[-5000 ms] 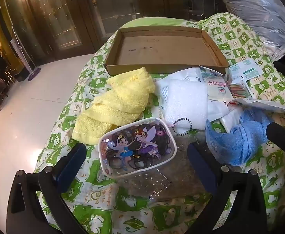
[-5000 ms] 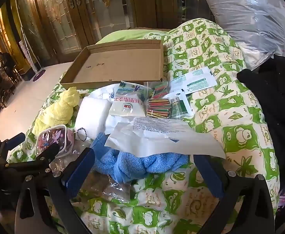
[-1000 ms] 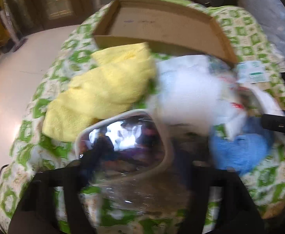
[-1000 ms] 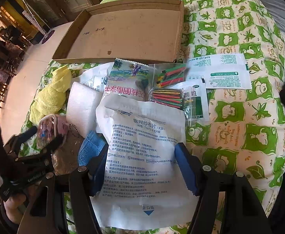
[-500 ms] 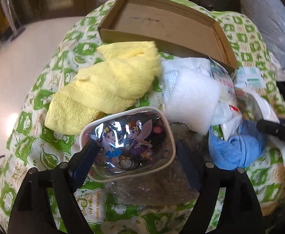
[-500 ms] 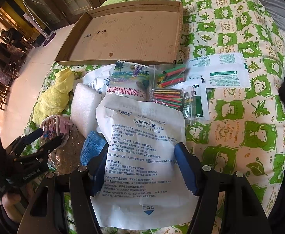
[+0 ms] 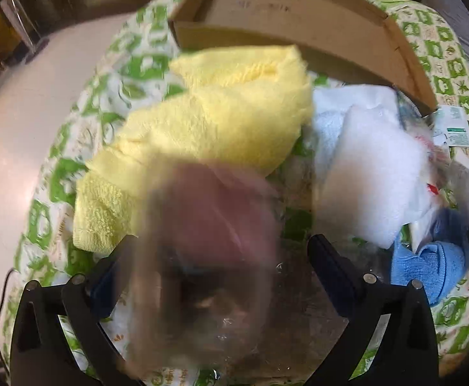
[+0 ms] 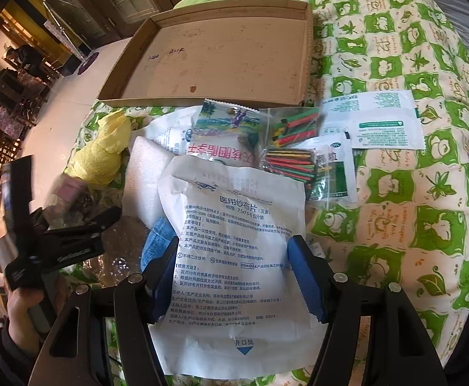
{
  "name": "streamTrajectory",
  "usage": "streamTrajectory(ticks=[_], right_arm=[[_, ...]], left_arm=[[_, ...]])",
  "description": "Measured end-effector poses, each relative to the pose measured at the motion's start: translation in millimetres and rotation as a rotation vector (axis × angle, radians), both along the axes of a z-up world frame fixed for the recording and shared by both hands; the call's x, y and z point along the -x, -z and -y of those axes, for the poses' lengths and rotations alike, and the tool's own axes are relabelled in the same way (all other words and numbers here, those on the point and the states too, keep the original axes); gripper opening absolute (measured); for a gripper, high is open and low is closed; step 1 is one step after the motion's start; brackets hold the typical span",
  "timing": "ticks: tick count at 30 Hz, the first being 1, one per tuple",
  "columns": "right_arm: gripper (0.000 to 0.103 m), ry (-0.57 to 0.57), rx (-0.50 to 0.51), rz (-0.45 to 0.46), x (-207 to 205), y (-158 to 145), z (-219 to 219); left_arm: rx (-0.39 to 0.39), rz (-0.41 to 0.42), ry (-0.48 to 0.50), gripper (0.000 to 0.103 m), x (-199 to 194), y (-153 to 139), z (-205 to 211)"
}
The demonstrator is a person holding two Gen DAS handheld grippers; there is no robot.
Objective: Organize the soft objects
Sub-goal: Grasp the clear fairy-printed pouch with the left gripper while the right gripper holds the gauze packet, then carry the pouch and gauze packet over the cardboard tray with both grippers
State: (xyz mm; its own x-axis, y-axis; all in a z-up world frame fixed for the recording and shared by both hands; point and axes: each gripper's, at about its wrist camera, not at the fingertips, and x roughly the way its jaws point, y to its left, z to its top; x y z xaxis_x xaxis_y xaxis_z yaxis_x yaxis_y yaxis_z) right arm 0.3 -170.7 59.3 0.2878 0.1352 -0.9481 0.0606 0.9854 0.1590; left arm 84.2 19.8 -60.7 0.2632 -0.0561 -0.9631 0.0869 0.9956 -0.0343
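Fingers of the left gripper (image 7: 223,263) stand wide apart and have just been opening; the pouch (image 7: 211,225), a motion-blurred pinkish shape, sits loose between them, with neither pad pressing on it. Fingers of the right gripper (image 8: 234,276) stand partly apart over the white gauze packet (image 8: 234,257), its printed sheet passing between them; whether the pads press on its edges I cannot tell.

Everything lies on a bed quilt (image 8: 395,193) of green and white squares. At 12 o'clock in both views sits a shallow cardboard tray (image 8: 221,51). Beyond the quilt at 10 o'clock is pale glossy floor (image 7: 12,135), with dark wooden doors and furniture behind.

From the left fingers, the yellow towel (image 7: 221,122) lies at 12 o'clock, touching the pouch's far edge; a white foam pad (image 7: 375,173) is at 2 o'clock and a blue towel (image 7: 433,263) at 3 o'clock. From the right fingers, coloured sticks (image 8: 292,157) in clear bags lie at 1 o'clock.
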Motion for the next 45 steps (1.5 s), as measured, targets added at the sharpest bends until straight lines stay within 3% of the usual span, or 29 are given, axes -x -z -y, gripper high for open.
streamTrajectory(ticks=[1, 2, 3, 5, 17, 27, 30, 33, 36, 38, 39, 40, 45], right_arm=[[0.066, -0.002, -0.004, 0.002, -0.8, -0.2, -0.3], [0.066, -0.005, -0.007, 0.005, -1.6, -0.5, -1.1], [0.066, -0.012, -0.01, 0.011, -3.0, -1.3, -2.6], [0.066, -0.026, -0.002, 0.018, -6.8, -2.3, -7.7], [0.066, -0.064, -0.002, 0.027, -6.2, -5.7, -23.1], [0.066, -0.015, 0.008, 0.073, 19.3, -32.2, -4.4], [0.06, -0.012, 0.004, 0.079, 23.6, -36.9, -2.2], [0.046, -0.026, -0.002, 0.082, 26.1, -39.1, -3.7], [0.044, -0.044, -0.021, 0.051, 25.4, -32.2, -4.8], [0.065, -0.048, -0.022, 0.008, 21.6, -21.7, -2.4], [0.088, -0.039, -0.032, -0.009, 19.3, -16.1, -0.2], [0.099, -0.032, -0.044, -0.024, 18.3, -10.3, 1.6], [0.103, -0.033, -0.041, -0.061, 3.0, 10.4, 0.7]], left_arm=[[0.006, 0.008, -0.001, 0.102, 0.6, -1.2, -0.4], [0.02, 0.02, -0.001, 0.092, 2.3, -3.9, -0.8], [0.038, 0.037, -0.002, 0.066, 4.5, -8.0, -2.0], [0.05, 0.047, -0.009, 0.03, 8.8, -12.8, -6.2], [0.126, 0.118, 0.067, 0.027, 46.8, -55.2, 1.0], [0.189, 0.093, 0.141, 0.027, 63.0, -80.0, 9.6], [0.2, 0.094, 0.167, 0.027, 69.0, -88.1, 14.8], [0.182, 0.105, 0.192, 0.027, 74.9, -96.1, 16.2], [0.156, 0.107, 0.21, 0.027, 78.5, -100.2, 15.9], [0.139, 0.106, 0.215, 0.027, 79.3, -100.6, 14.7], [0.128, 0.106, 0.216, 0.027, 79.4, -100.5, 13.4], [0.122, 0.104, 0.215, 0.027, 79.2, -100.1, 12.1], [0.113, 0.069, 0.229, 0.028, 78.6, -94.9, 3.7]])
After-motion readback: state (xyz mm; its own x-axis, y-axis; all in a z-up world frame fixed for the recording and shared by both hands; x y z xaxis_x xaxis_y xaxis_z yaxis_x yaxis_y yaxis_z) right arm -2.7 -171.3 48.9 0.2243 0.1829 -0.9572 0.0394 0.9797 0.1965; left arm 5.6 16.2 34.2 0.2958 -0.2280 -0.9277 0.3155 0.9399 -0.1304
